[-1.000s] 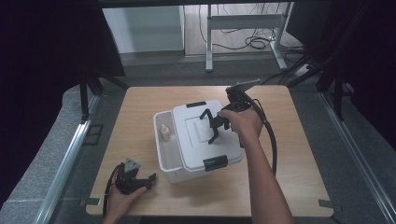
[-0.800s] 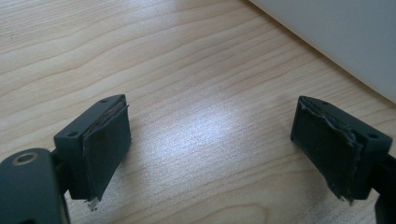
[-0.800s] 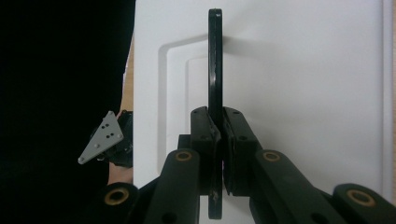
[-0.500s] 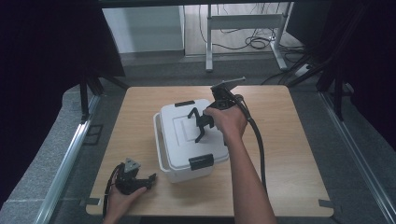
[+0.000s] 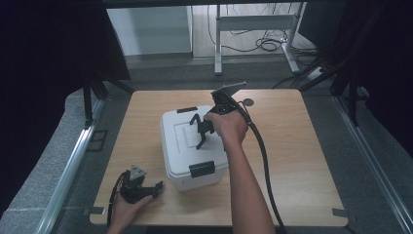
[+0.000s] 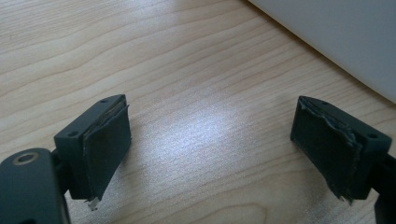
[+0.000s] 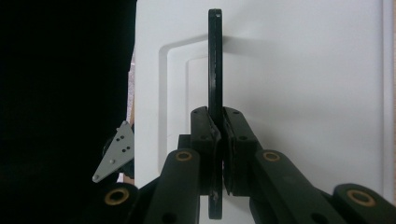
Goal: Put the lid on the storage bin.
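Two grippers, one white lidded box mid-table.
Its black lid handle stands upright, pinched between the right gripper's jaws; near-left on the wooden table, the left gripper rests, jaws wide, holding nothing.

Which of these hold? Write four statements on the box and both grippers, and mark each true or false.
1. The right gripper is shut on the black handle of the lid. True.
2. A black latch sits on the near side of the white box. True.
3. The left gripper grips that latch. False: its jaws stand open over the table, beside the box.
4. The lid lies flat on the table. False: it sits on the box.
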